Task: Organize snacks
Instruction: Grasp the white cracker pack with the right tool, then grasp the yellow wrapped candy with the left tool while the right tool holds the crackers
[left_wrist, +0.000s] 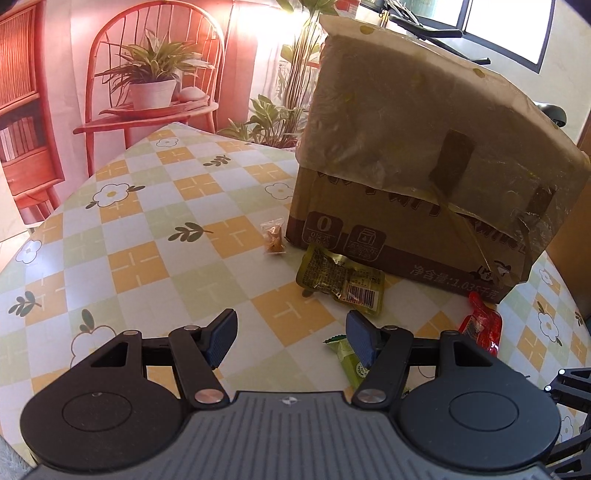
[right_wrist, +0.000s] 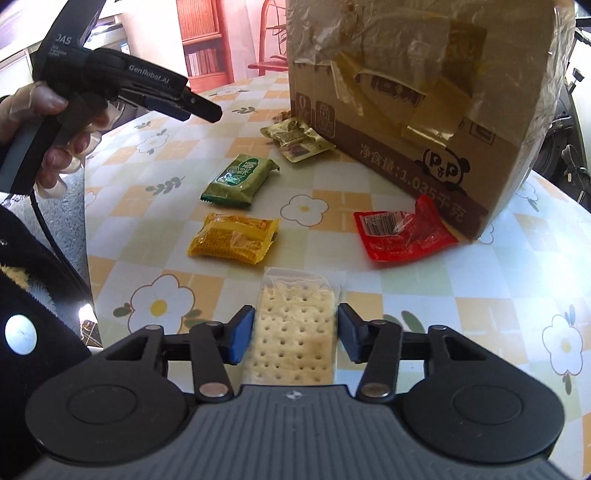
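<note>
Snacks still scattered on the table; sorting looks barely begun.

From the left: the left gripper (right_wrist: 207, 110) hangs spread and empty over the tablecloth (left_wrist: 155, 206); green packet (right_wrist: 238, 179), yellow packet (right_wrist: 232, 240) and olive packet (right_wrist: 295, 138) lie loose; the right gripper (right_wrist: 293, 334) brackets the cracker pack (right_wrist: 293, 332), left pad touching, right just off; red packet (right_wrist: 400, 232) rests against the cardboard box (right_wrist: 424, 110).

Both grippers are matte black: ribbed grey-black housing, two round discs, linkage bars with silver rivets, and blue ribbed pads on the fingers (right_wrist: 242, 338). At ten o'clock in the right view, the left gripper (right_wrist: 207, 110) reads "GenRobot.AI", trailing a black cable. A dark fleecy sleeve (right_wrist: 33, 280) shows, perhaps with a white button.
</note>
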